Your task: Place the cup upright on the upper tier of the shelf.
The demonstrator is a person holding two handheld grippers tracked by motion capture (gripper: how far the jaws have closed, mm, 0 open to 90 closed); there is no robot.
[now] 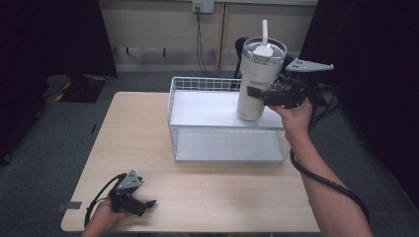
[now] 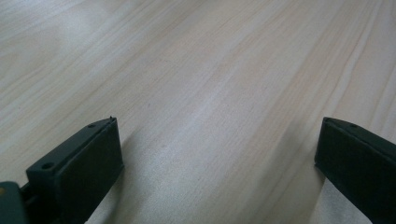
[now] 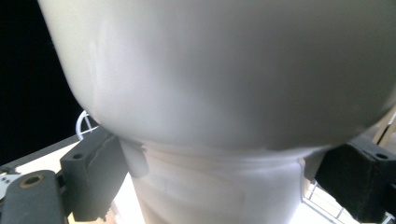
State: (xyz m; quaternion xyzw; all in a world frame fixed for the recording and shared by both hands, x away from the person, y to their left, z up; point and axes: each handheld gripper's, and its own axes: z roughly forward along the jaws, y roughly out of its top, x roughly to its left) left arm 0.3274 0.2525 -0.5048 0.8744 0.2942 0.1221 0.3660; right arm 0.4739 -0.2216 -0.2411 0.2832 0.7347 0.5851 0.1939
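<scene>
Looks like a lab or test room set up for recording, not a home. Plain light wood table (image 1: 197,197) stands alone on grey carpet floor (image 1: 44,148), w/ black curtains (image 1: 54,34) hung at both sides as backdrop. Back wall is bare beige panels (image 1: 153,24) w/ a wall socket (image 1: 202,6) and a black cable (image 1: 199,39) hanging down from it. Person's hands hold cabled, camera-fitted tools, i.e. research gear. No household furniture nearby.
</scene>
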